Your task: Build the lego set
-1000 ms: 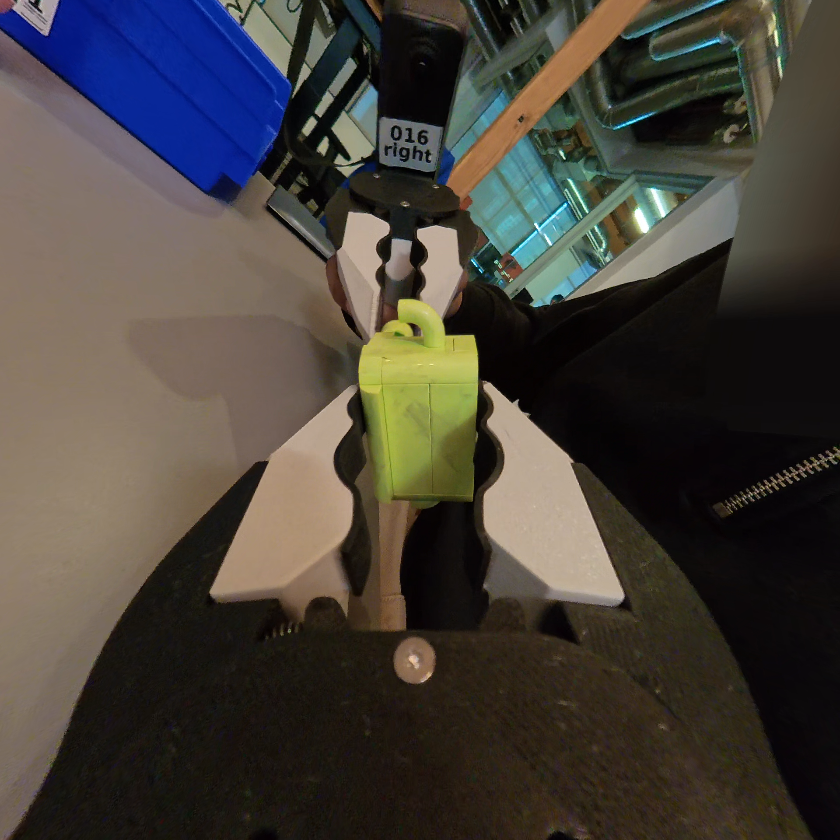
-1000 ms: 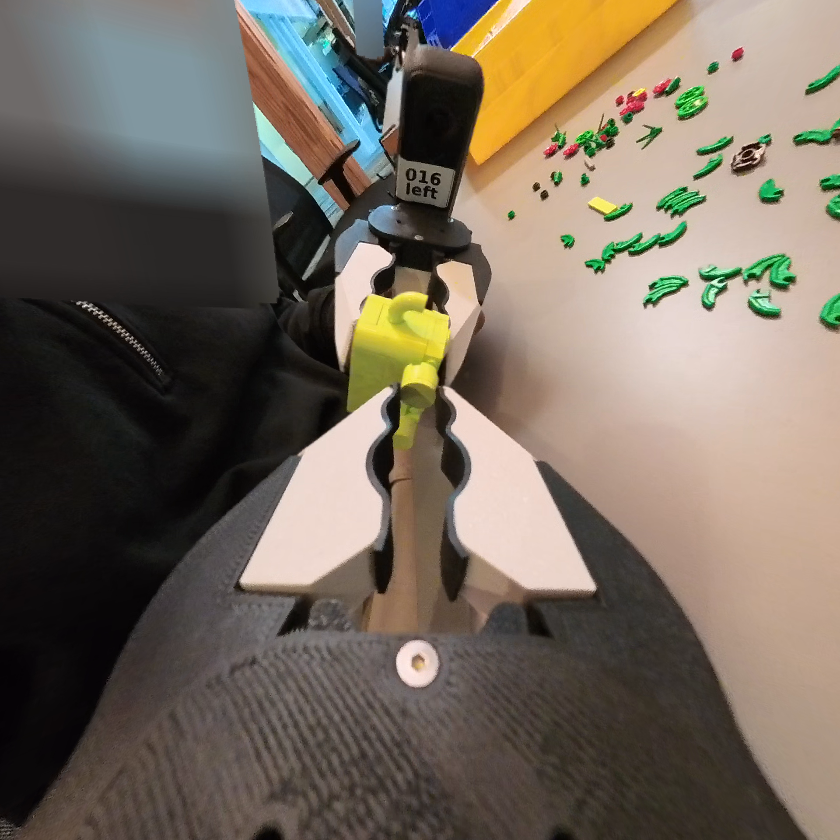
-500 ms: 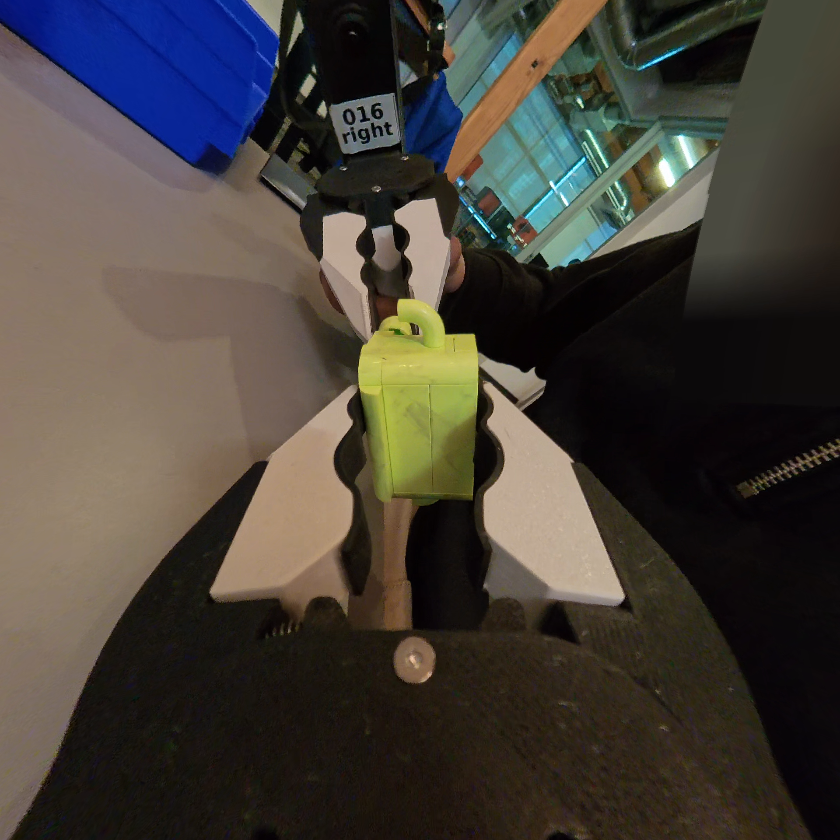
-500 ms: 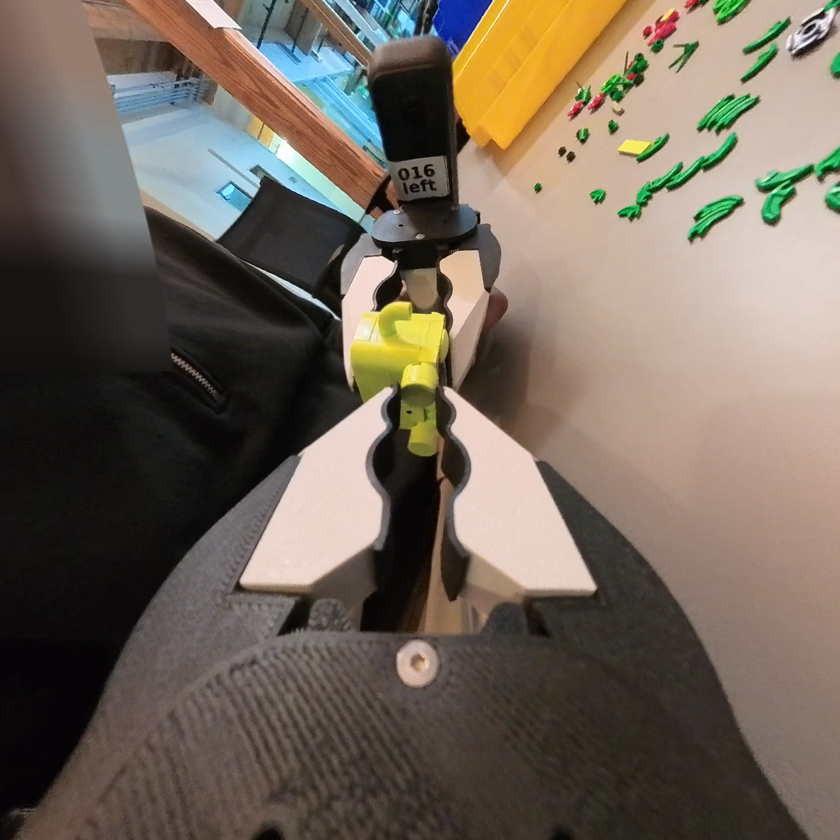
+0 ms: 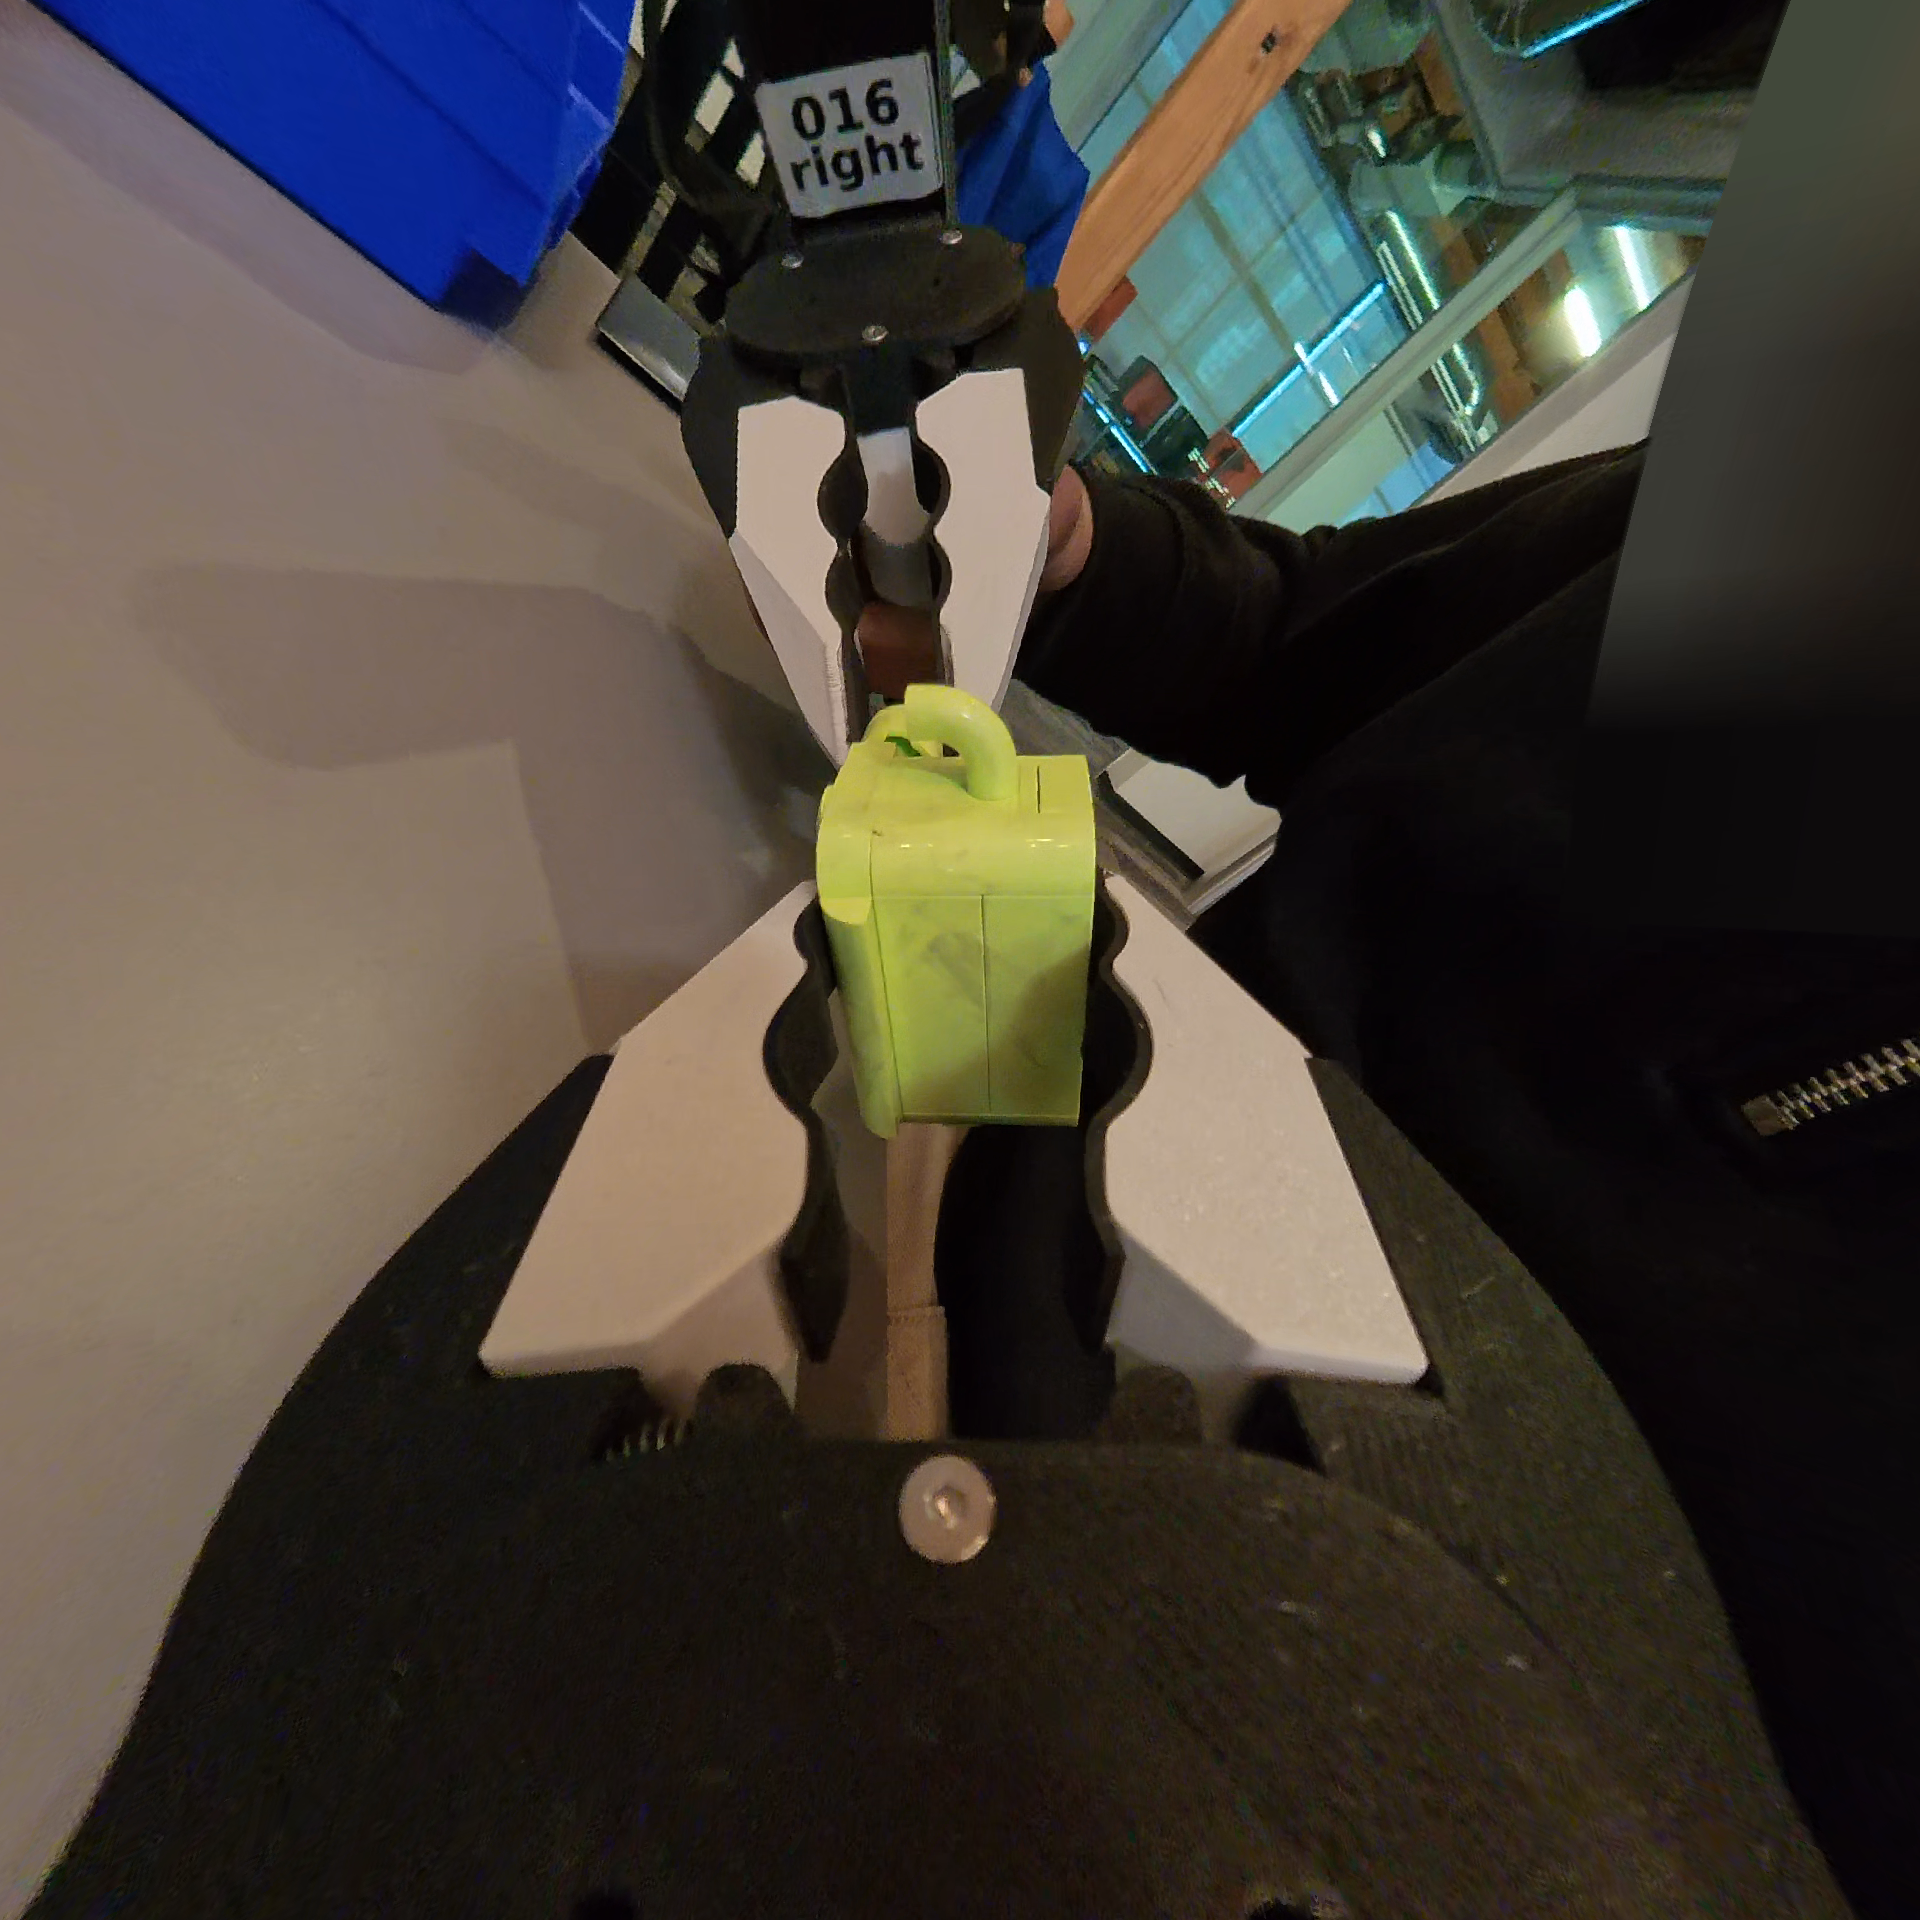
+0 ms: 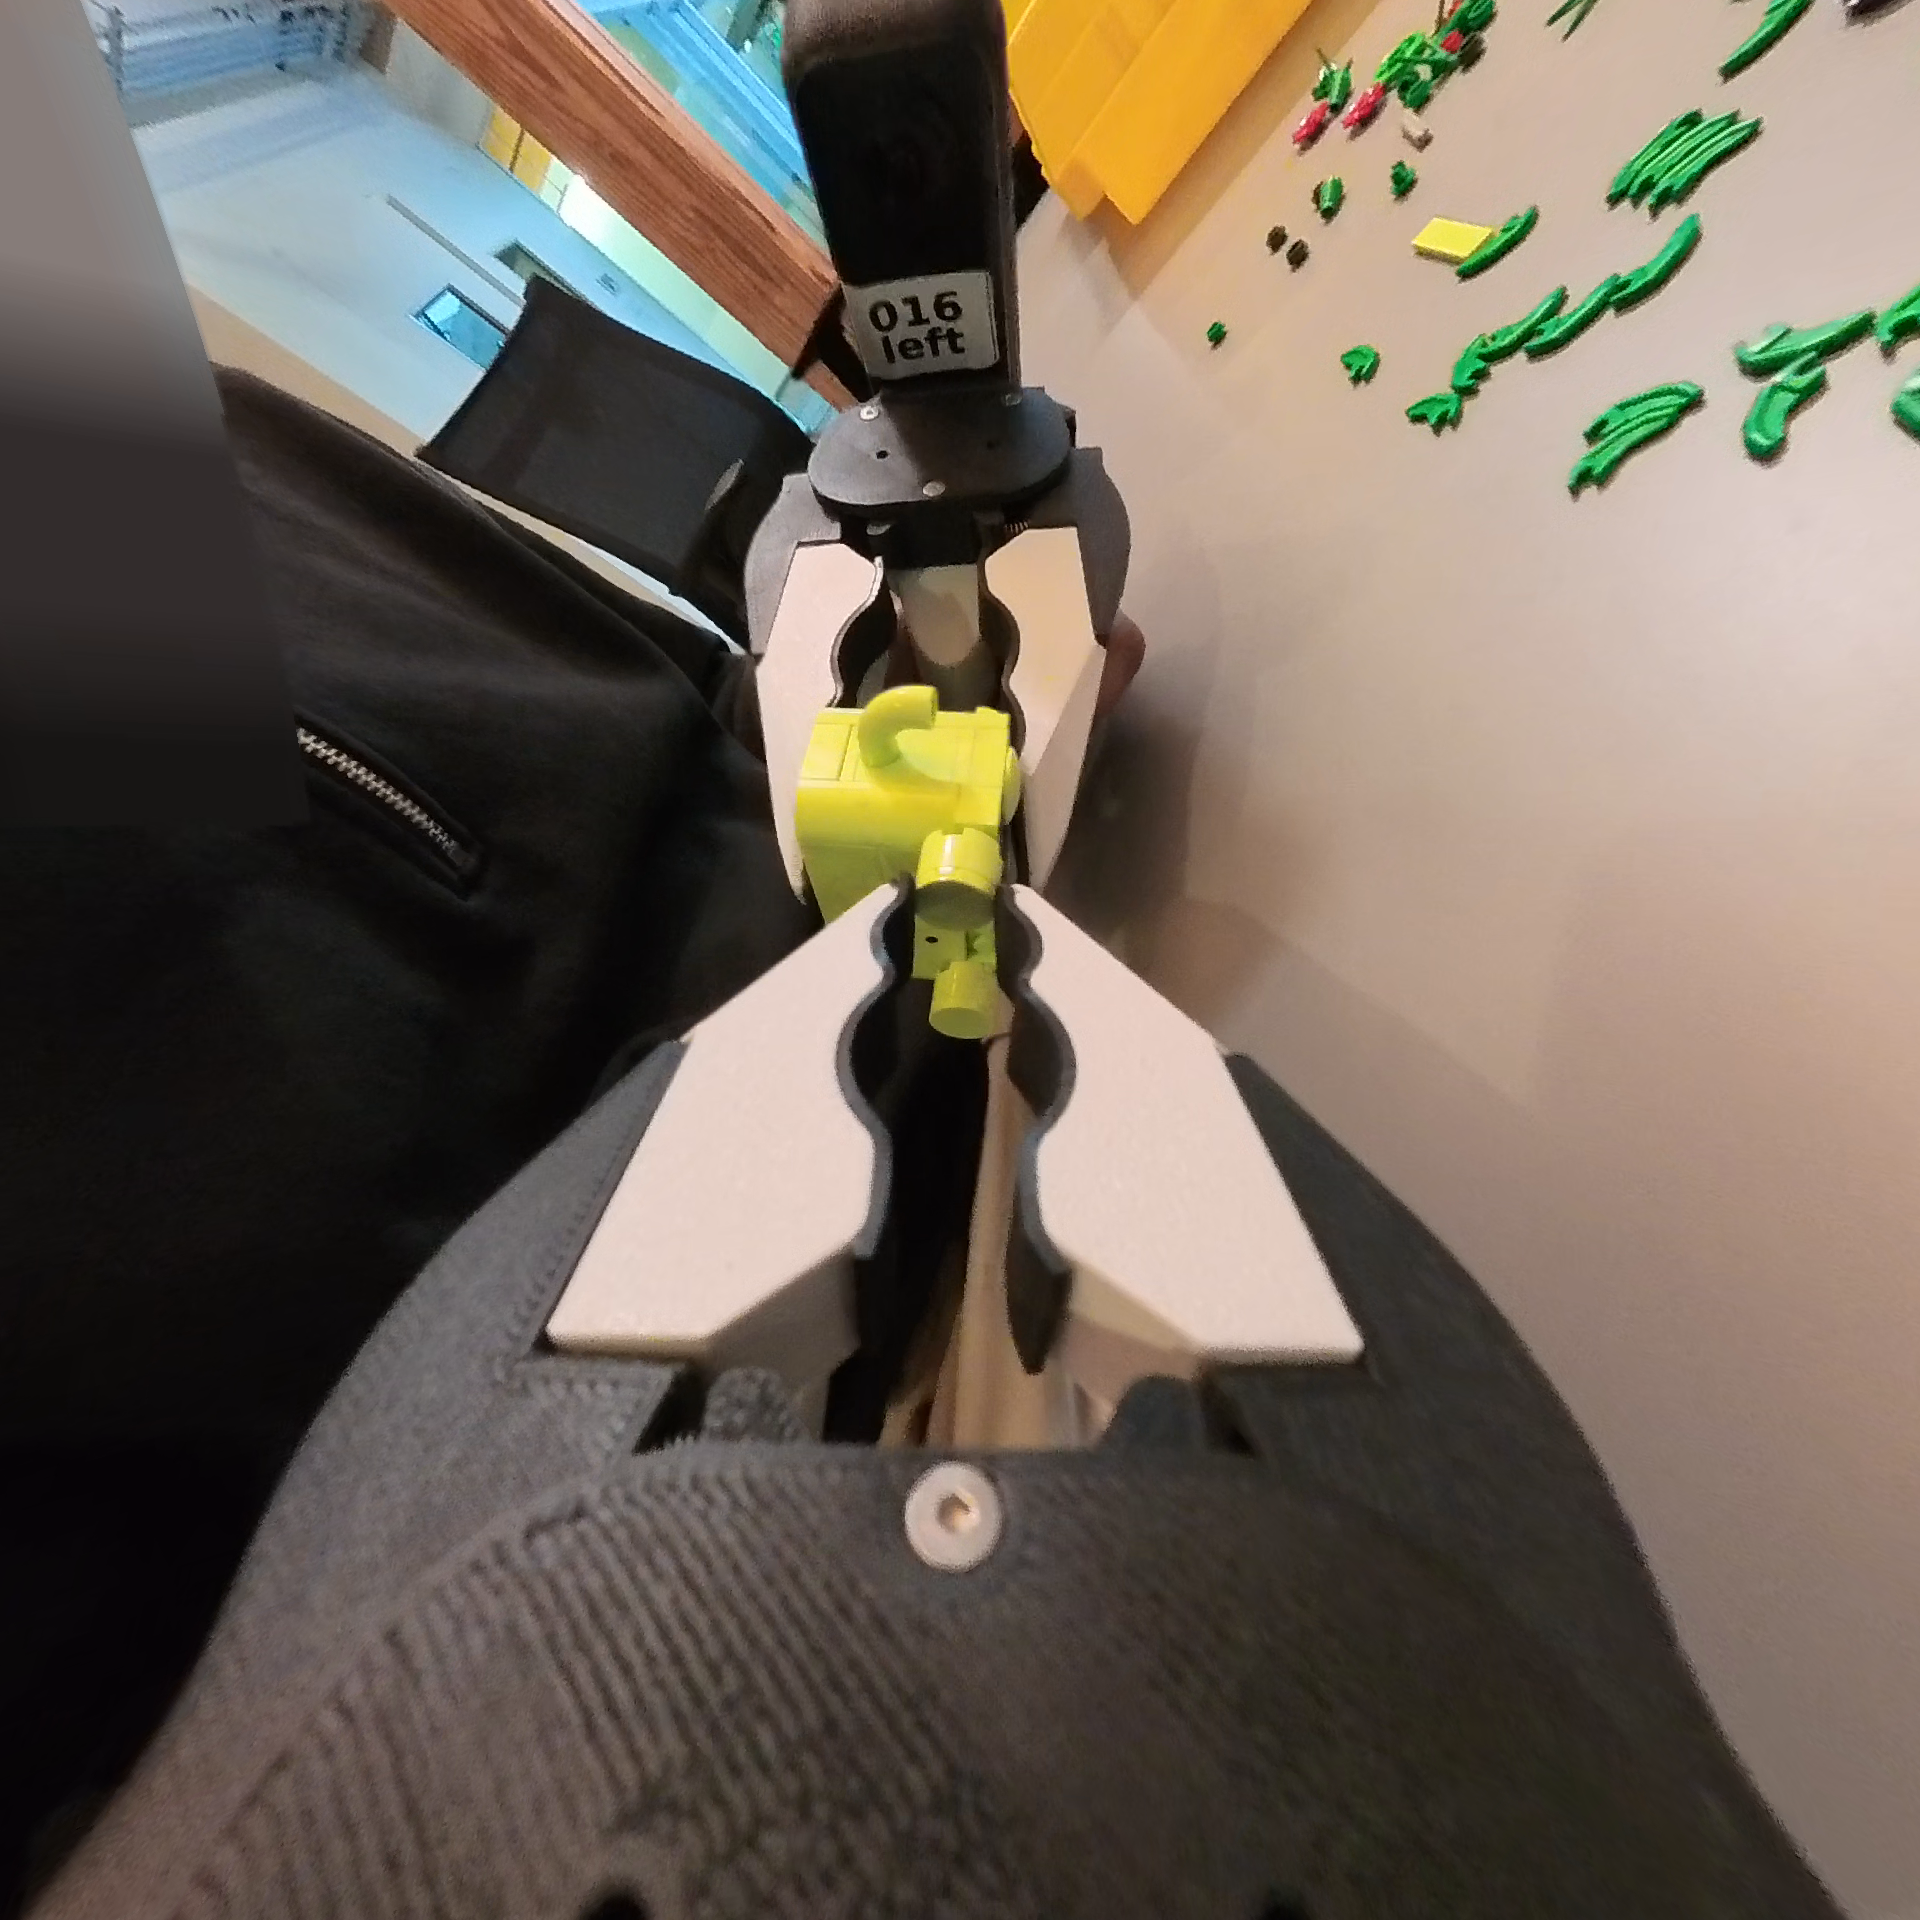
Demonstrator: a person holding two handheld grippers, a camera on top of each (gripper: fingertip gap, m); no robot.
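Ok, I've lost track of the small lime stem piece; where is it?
In the right wrist view the small lime stem piece sits centre, between the right tool's fingertips, touching the lime block held by the left tool.

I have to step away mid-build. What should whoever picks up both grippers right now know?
Left gripper: shut on the lime block assembly, hook on top.
Right gripper: shut on a small lime pin piece, its end against the block's side; whether it is seated, I cannot tell.
Both are held above the table edge. Loose green leaf pieces lie on the table, by the yellow bin.
Left: confirm the join, add the leaves.
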